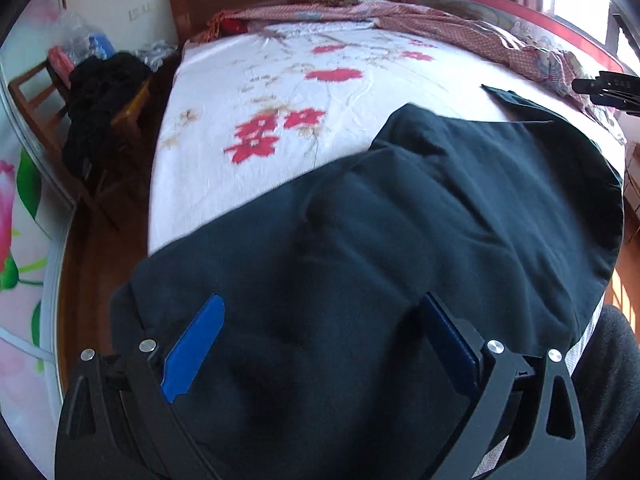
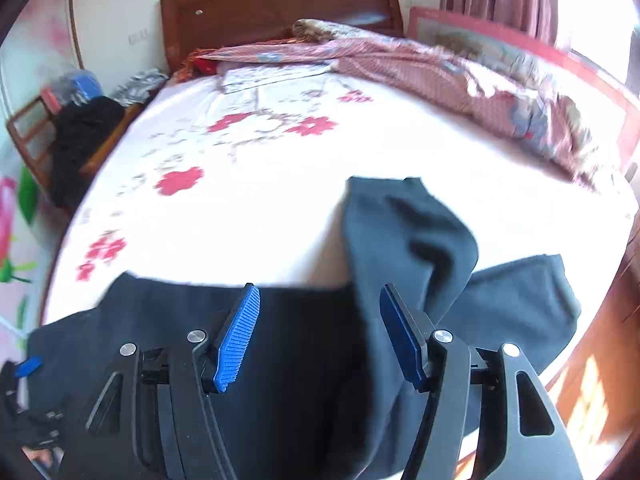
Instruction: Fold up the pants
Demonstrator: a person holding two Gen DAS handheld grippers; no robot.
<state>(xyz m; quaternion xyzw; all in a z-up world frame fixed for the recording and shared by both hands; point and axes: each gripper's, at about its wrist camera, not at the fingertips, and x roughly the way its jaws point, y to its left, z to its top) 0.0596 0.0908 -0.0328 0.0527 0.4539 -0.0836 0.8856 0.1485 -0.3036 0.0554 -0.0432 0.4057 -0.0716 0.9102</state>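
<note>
Pants [image 1: 400, 216] lying dark and rumpled at near edge of floral bedsheet [image 1: 280, 120], one leg lying folded over. Left gripper [image 1: 320, 312] hovering above fabric, fingers spread wide. Right gripper [image 2: 318, 300] hovering likewise, fingers parted, gripping nothing.

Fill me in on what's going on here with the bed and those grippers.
A person is folding dark navy fabric pants spread on a bed with a white sheet printed with red flowers. Each hand holds a black two-finger gripper with blue pads. The left gripper and the right gripper both hover over the pants with jaws open, gripping nothing. In the right wrist view one pant leg is already turned up and lies across the other. A pinkish patterned quilt is bunched by the wooden headboard.
</note>
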